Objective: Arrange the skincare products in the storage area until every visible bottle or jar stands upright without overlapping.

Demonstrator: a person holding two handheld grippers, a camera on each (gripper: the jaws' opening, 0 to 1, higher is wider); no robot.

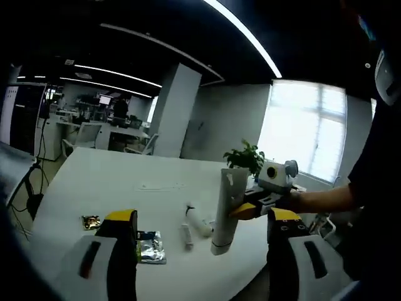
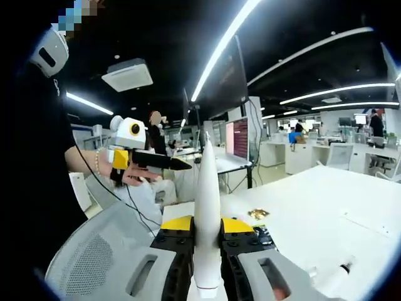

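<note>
an open office with a long white table (image 1: pixel 100 182). the right tool (image 2: pixel 199 241) clamps a white tube (image 2: pixel 207 207) upright above the table edge, likely to stand it. the left tool (image 1: pixel 200 235) waits wide apart. 2 small bottles (image 1: pixel 195 224) lie flat beside foil sachets (image 1: pixel 150 246).

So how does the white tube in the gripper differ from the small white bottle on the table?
The white tube is held off the table, roughly upright with its cap down, clamped by the right gripper; the small bottle lies on its side on the white table, untouched. The tube looks clearly longer and flat at its sealed end; the bottle looks short and round. Both are white.
</note>
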